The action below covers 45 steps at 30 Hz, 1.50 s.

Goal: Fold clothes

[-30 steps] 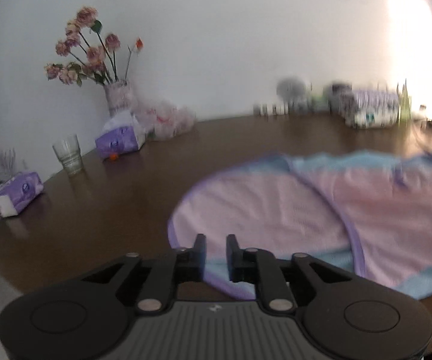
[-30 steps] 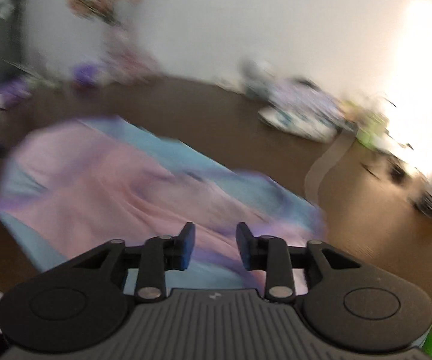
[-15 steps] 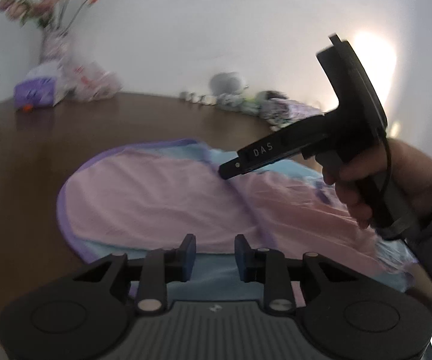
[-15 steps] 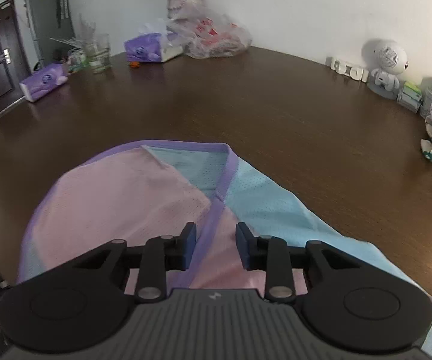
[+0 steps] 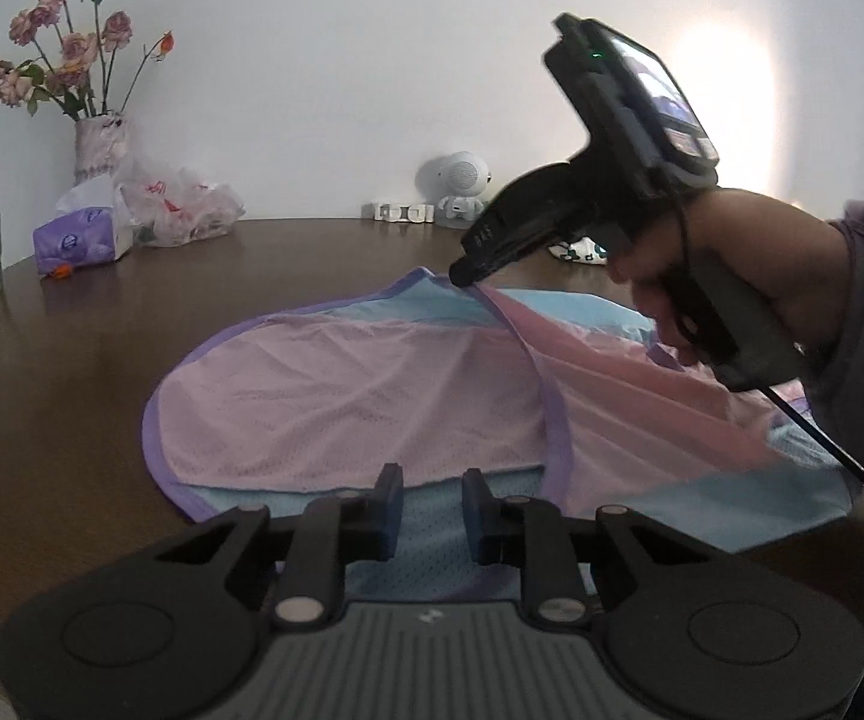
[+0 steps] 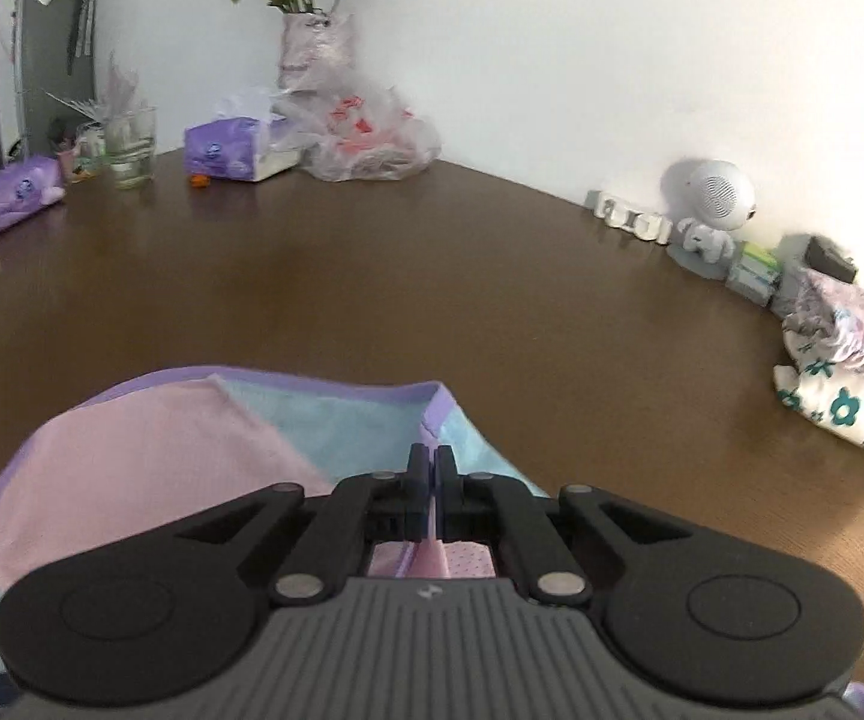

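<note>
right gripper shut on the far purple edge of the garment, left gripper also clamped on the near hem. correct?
Not quite. The right gripper is shut on the garment at its far purple edge, but the left gripper holds nothing: the left wrist view shows its jaws apart above the near hem, closing.

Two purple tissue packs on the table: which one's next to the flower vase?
The tissue pack beside the plastic bag, below the flower vase. The other pack lies apart, past the drinking glass.

Right gripper [image 6: 430, 483] apparently pinching garment [image 6: 150, 468]
</note>
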Tool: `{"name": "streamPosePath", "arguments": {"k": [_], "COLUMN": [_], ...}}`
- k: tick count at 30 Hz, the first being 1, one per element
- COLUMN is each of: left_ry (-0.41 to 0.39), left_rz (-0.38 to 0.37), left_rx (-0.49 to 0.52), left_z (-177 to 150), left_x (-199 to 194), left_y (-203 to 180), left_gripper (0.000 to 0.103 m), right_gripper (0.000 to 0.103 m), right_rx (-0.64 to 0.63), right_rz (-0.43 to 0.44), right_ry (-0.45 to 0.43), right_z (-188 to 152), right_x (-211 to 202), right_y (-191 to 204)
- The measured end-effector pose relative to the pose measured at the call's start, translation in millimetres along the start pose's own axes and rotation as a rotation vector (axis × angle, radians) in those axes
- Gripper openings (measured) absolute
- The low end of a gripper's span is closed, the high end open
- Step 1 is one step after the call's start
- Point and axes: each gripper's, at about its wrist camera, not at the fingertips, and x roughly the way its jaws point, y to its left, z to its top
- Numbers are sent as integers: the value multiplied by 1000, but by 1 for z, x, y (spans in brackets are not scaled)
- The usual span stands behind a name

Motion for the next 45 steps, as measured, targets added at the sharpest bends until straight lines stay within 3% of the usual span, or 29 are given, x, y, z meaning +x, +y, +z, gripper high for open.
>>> {"name": "streamPosePath", "arguments": {"k": [2,6,8,10,12,16,20,24,26,28,36,38,40,43,45], "left_ry": [5,10,-44,-71,-60,-20,-7,20,21,16,42,40,34,31,34], "left_rz": [-22,-136,-247,-314,-330,-351,-330,-266,-254,-244,-194,-189,-182,-179,-184], "left_rx": [-24,-143,-177,-170,-149,-118,-72,-50,-32,-11,71,84,103,107,101], "left_z": [1,5,5,6,7,9,6,0,0,-2,1,1,-1,-1,0], "left_x": [0,-6,-16,-22,-20,-5,1,6,6,8,8,9,8,8,9], "left_y": [7,29,36,35,28,15,5,4,3,1,-11,-12,-14,-14,-12], "left_gripper": [20,24,32,40,43,43,43,42,42,42,40,40,40,40,40], "right_gripper": [2,7,9,28,36,35,36,36,34,2,1,3,7,11,17], "right_rx": [-41,-23,42,38,54,208,280,333,330,306,345,331,315,412,537], "right_rz": [12,45,76,54,3,27,48,173,193,216,13,13,27,12,79], "right_ry": [44,-1,-46,-99,-123,-51,-1,22,65,83,-46,-76,-40,-5,-4], "right_z": [-4,-16,-16,-19,-25,-56,-88,-103,-104,-104,-93,-94,-96,-102,-107], "right_x": [15,14,-11,-46,-74,-106,-116,-109,-96,-87,-93,-91,-84,-78,-76], "right_y": [4,-6,-22,-35,-53,-103,-118,-112,-105,-96,-136,-137,-134,-145,-161]}}
